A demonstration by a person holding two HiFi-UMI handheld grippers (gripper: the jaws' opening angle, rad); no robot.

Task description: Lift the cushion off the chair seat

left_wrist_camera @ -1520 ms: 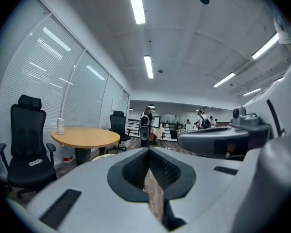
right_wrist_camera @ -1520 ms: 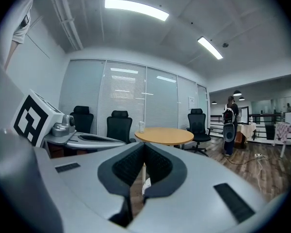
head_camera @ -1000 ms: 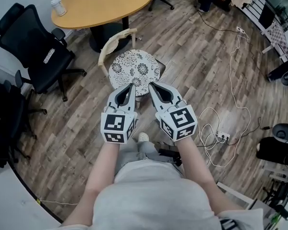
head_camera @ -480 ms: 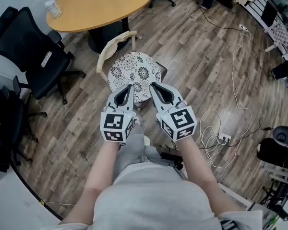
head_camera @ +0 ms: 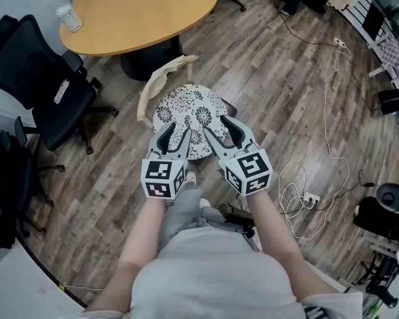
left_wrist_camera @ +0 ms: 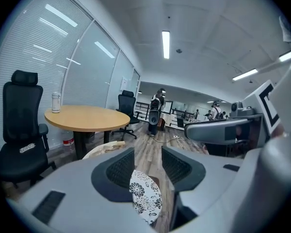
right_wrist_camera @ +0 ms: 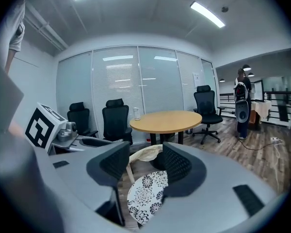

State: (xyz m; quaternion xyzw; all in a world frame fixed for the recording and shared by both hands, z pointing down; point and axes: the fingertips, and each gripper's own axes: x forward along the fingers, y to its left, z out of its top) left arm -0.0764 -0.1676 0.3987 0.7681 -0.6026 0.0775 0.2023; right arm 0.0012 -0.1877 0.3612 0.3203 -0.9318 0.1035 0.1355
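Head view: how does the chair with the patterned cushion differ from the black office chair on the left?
The cushioned chair has a pale, curved wooden backrest; the black office chair has a tall dark back with armrests. The cushioned chair's seat carries a round floral cushion; the office chair's seat holds a small light object. Both stand on the wood floor beside the round table.

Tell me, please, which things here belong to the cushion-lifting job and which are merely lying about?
Job: round black-and-white floral cushion; light wooden chair beneath it.
Lying about: round wooden table; white container on it; black office chair; white power strip.
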